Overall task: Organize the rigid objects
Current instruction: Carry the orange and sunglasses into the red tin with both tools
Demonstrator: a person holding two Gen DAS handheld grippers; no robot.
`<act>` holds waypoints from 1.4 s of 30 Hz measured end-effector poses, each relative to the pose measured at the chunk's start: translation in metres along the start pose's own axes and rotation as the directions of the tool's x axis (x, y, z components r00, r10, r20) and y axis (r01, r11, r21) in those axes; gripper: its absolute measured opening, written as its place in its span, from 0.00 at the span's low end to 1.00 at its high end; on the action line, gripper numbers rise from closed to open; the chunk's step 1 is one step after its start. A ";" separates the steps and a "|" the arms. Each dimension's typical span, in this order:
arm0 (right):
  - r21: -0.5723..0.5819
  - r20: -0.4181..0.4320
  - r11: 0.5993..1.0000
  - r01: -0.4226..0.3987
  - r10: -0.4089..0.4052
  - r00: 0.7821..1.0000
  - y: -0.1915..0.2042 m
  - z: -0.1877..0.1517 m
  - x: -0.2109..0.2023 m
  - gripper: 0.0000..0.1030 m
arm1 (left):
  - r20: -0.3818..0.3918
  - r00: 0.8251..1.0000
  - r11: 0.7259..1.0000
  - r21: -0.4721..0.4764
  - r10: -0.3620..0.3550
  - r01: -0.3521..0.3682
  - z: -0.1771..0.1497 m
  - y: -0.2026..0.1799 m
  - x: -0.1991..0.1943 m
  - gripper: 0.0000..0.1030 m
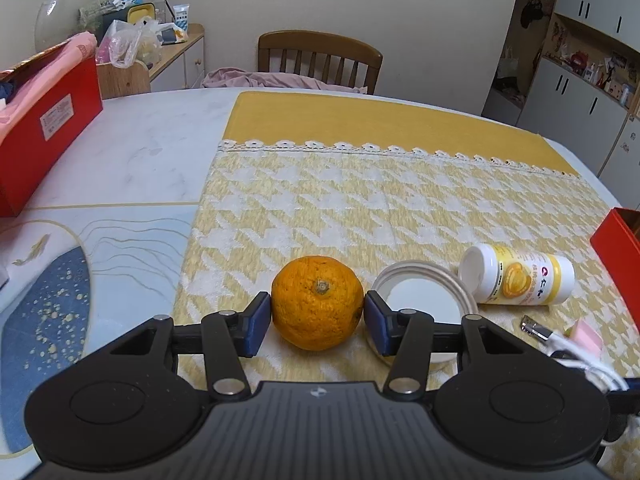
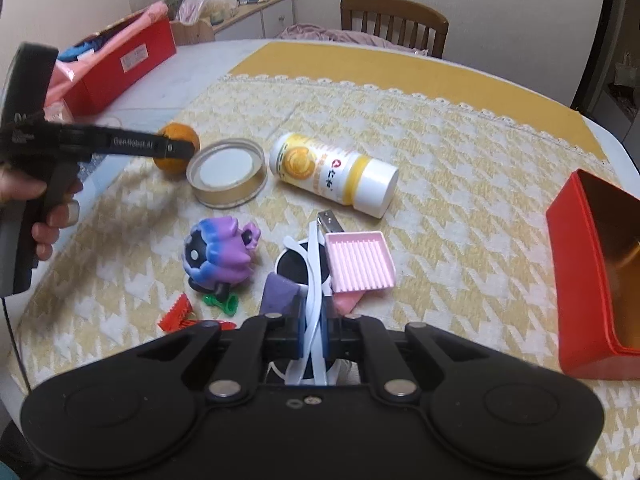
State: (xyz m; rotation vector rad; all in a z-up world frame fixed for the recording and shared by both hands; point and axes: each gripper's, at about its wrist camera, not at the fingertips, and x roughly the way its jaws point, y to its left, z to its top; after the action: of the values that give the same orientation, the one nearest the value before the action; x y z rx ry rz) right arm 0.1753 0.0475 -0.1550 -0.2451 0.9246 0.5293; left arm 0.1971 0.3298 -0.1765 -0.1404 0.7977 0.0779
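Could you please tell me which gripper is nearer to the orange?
Left. The left gripper straddles the orange, one pad on each side. The right gripper is well away, shut on white sunglasses.

Even, soft indoor light, fairly dim and warm; no hard shadows, only faint ones under the orange point(image 1: 317, 303) and bottle point(image 2: 334, 173). Strong fisheye bend at edges w/ dark corners. Right view softer, the left gripper point(image 2: 176, 147) there motion-blurred. Slight sheen inside the red box point(image 2: 596, 276).
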 end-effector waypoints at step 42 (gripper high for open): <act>0.187 0.242 0.982 0.032 -0.078 0.967 -0.257 -0.031 -0.112 0.07 | 0.025 0.978 0.966 0.161 -0.207 0.200 0.047 -0.298 -0.045 0.48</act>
State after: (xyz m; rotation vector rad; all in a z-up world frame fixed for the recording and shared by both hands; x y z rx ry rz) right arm 0.2361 -0.2196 -0.0880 -0.0365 0.7138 0.4097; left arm 0.2361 0.0416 -0.0834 -0.0698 0.7409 -0.1760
